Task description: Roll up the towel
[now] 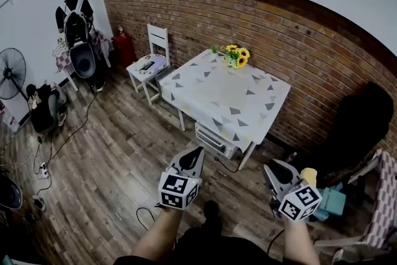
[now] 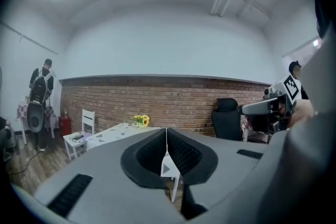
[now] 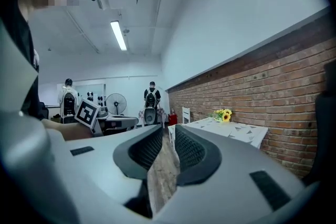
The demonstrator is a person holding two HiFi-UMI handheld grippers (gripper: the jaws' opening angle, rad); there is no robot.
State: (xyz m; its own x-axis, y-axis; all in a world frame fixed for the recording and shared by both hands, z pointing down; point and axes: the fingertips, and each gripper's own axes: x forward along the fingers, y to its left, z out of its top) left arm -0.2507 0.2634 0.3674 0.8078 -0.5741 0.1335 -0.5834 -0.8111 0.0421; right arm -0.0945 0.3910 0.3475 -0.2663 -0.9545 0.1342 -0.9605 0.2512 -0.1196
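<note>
No words, numbers, labels or brand marks can be read on anything in view.

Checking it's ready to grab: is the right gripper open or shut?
Open: the right gripper has its jaws apart, only wooden floor showing through the gap, nothing between them.

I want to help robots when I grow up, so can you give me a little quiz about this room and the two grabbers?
1. True or false: the left gripper is shut with nothing in it.
2. What stands on the table? A) yellow flowers B) a teapot C) a football
3. Which gripper has its jaws apart?
Key: 1 true. 2 A, at the far corner. 3 the right gripper, with nothing between them.
</note>
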